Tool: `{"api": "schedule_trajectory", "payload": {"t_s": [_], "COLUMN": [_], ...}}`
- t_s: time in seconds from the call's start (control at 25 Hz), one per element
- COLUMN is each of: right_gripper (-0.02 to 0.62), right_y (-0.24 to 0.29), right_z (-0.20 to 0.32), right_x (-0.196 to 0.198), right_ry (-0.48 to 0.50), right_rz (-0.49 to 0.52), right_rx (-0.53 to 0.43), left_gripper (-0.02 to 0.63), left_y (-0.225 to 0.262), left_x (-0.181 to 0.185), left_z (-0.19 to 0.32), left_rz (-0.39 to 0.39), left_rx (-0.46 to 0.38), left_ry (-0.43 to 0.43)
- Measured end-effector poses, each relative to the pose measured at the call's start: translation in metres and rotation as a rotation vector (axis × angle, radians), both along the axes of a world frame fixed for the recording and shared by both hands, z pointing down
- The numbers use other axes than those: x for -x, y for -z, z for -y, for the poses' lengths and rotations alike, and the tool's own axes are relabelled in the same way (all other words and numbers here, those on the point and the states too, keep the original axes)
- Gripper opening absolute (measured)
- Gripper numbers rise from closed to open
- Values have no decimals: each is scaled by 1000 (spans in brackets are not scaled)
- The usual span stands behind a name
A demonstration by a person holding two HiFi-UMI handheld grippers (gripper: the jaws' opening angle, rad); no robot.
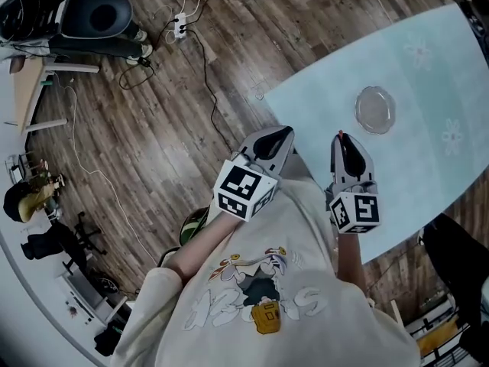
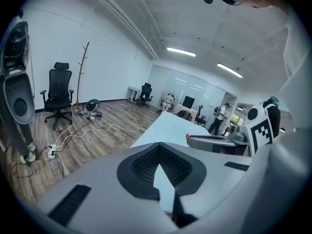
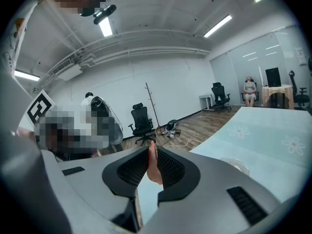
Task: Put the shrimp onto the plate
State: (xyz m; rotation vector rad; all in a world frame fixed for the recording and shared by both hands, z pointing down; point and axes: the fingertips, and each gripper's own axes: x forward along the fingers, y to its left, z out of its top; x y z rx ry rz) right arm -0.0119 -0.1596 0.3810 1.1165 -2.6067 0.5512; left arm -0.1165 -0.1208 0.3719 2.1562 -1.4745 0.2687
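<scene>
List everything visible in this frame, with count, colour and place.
plate: one, clear glass, on the table
shrimp: one, orange-pink, clamped in the right hand-held gripper
table: one, pale blue-green with flower prints, at right
power strip: one, white, on the wooden floor
office chairs: several, black, across the room
left hand-held gripper: one, grey, shut and empty
right hand-held gripper: one, grey, shut on the shrimp

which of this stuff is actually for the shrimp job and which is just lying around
For the job:
- shrimp, clamped in the right gripper
- clear plate, empty, on the table
- left gripper, shut on nothing

Just lying about:
- office chair
- coat stand
- power strip and cables on the floor
</scene>
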Motion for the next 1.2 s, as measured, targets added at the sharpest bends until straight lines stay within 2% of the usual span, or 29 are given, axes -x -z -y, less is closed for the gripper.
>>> {"api": "schedule_trajectory", "payload": {"t_s": [0.2, 0.52, 0.64, 0.8, 0.96, 1.2], "right_gripper": [74, 74, 74, 74, 74, 74], "right_y": [-1, -8, -17, -40, -52, -73], "right_z": [13, 28, 42, 60, 83, 101], "right_x": [-11, -31, -46, -70, -84, -107], "right_ry": [-35, -99, -137, -226, -235, -271], "right_rz": [-14, -56, -84, -109, -131, -133], "right_rx": [-23, -48, -33, 44, 49, 82], "left_gripper": [8, 8, 8, 8, 8, 8], "left_y": [-2, -7, -13, -31, -44, -66], "left_x": [-24, -85, -103, -114, -122, -156], "left_z": [14, 23, 33, 52, 78, 91], "left_rz": [8, 8, -3, 8, 24, 9], "left_rx": [-11, -17, -21, 7, 28, 89], "left_ry": [-104, -340, -371, -387, -392, -472]}}
